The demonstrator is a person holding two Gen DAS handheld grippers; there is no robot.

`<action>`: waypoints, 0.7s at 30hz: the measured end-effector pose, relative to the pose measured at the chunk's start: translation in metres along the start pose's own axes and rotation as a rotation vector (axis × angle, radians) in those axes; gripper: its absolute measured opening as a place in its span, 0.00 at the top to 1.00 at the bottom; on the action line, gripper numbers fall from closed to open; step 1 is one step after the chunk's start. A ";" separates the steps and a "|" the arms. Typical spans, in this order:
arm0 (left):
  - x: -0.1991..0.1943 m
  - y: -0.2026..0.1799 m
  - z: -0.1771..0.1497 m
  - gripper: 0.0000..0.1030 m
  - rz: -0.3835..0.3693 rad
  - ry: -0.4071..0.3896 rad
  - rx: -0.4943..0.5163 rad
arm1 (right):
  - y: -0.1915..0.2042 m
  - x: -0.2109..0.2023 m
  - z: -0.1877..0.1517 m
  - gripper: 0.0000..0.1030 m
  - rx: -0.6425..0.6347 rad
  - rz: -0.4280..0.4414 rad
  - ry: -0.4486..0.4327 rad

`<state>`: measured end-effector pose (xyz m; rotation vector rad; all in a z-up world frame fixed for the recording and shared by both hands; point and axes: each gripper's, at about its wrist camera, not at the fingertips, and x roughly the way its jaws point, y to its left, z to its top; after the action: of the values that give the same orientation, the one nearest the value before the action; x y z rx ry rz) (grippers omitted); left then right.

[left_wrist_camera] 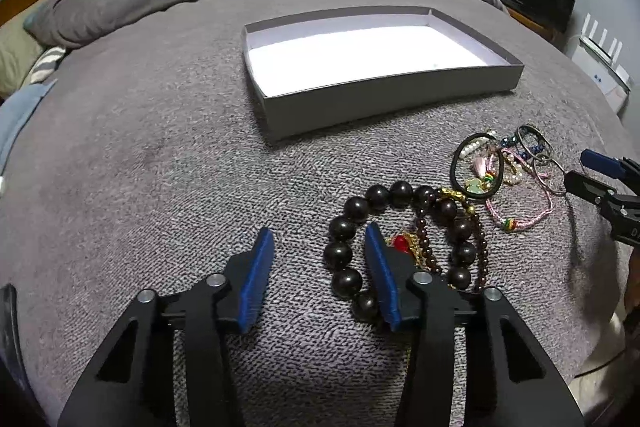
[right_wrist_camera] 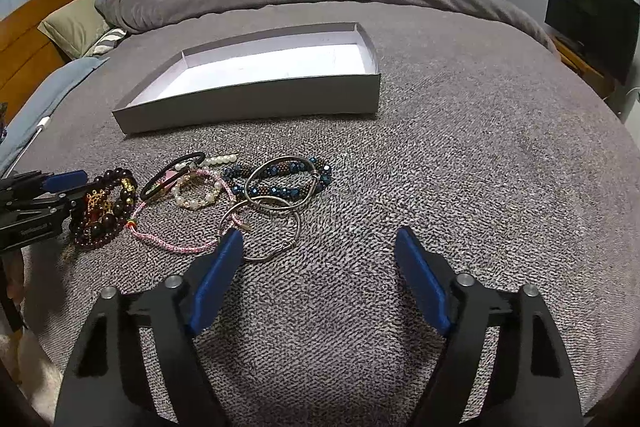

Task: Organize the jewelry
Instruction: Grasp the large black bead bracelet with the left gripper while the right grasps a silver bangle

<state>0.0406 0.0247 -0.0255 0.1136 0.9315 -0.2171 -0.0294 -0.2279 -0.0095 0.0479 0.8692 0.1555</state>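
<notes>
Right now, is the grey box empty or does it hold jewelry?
Empty: the grey box shows only its bare white floor in both views; the jewelry pile lies on the blanket.

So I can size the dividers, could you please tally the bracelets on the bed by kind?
Beaded bracelets: 4 (large dark, small dark red, blue, pearl)
Metal bangles: 2
Pink cord bracelets: 1
Black bands: 1
Total: 8; the tangle may hide more.
</notes>
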 end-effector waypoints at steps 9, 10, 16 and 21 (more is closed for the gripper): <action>0.010 0.005 0.003 0.58 -0.036 0.032 -0.016 | 0.001 0.000 0.000 0.36 0.005 0.018 0.006; 0.011 0.005 0.003 0.59 -0.037 0.035 -0.014 | 0.001 0.000 0.000 0.36 0.006 0.020 0.007; 0.016 -0.002 0.007 0.77 -0.052 0.038 0.027 | -0.002 0.002 0.001 0.41 0.016 0.025 0.015; 0.014 -0.006 0.011 0.84 -0.057 0.020 0.035 | -0.003 0.003 0.002 0.44 0.022 0.037 0.022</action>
<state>0.0557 0.0147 -0.0299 0.1217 0.9515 -0.2858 -0.0260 -0.2305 -0.0106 0.0832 0.8922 0.1814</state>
